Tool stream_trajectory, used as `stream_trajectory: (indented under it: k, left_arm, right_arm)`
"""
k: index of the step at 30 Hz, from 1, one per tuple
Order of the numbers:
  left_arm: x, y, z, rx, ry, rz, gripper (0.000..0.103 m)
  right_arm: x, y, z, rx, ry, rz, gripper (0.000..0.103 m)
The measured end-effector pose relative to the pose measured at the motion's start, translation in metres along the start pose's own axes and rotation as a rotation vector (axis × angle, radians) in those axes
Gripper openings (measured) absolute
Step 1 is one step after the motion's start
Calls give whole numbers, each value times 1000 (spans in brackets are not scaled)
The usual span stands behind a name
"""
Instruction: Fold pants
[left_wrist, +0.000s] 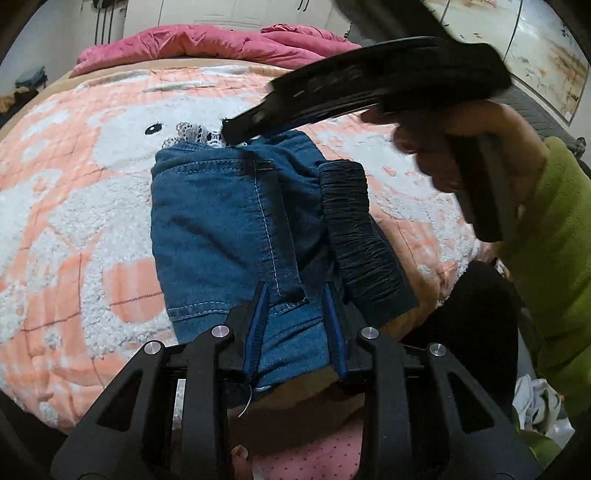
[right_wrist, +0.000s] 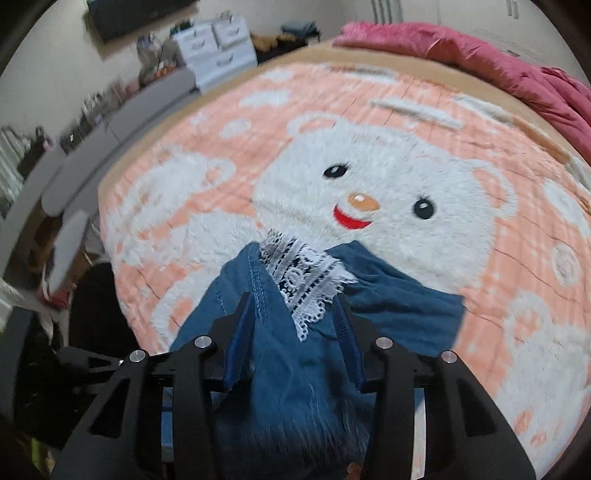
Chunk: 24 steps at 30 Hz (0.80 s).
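Peach-and-white bear blanket (left_wrist: 74, 206) covers the bed, with a pink quilt (left_wrist: 207, 42) bunched along its far edge; white drawers (right_wrist: 216, 50) stand against the wall beyond, seen from the right wrist. Jeans (left_wrist: 221, 221) lie folded into a compact bundle on the blanket, near the bed's close edge, a black ribbed waistband (left_wrist: 356, 229) along their right side and white lace trim (right_wrist: 301, 280) poking out at the far end. Left gripper (left_wrist: 295, 295) sits at the near end of the bundle, its jaws clenched on a denim fold. Right gripper (right_wrist: 293, 306) hangs over the far end, held by a hand (left_wrist: 454, 147) in a green sleeve (left_wrist: 554, 266); its jaws straddle denim and lace, but whether they pinch the cloth cannot be told; that view is blurred.
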<state>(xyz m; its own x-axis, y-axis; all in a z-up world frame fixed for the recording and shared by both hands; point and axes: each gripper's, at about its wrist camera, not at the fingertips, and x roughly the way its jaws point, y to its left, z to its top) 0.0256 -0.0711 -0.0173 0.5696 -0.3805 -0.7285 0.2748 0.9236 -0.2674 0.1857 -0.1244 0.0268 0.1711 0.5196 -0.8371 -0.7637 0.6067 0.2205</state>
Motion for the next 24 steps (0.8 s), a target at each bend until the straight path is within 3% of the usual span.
stream_trajectory:
  k: [4,7,8,9,11,13,24]
  left_arm:
    - [1,1,-3,-5,2,-10,21]
    - [0,2,-4,-11,1,-19,21]
    - [0,3,-4,-12,0,-22,21]
    - [0,3,-4,-14,-1,-25,21]
    - [0,5,-3,-20,-1,-31,21]
    - [-1,6,-4,-27,-2,-35,21]
    - [-2,7,-3,-36,-1,-28,23]
  right_arm:
    - [15,16,-7,-53,59,14,42]
    - [21,22,-10,-77,74,-62,41]
    - [23,24,-10,-84,76,-64,22]
    - [24,25,-10,-87,81,-56,14]
    - [23,30,-9,-108,68,-95,11]
    - [16,24,-3,-86,30,-117,10]
    - [38,-3,-5,12,12,-100,11]
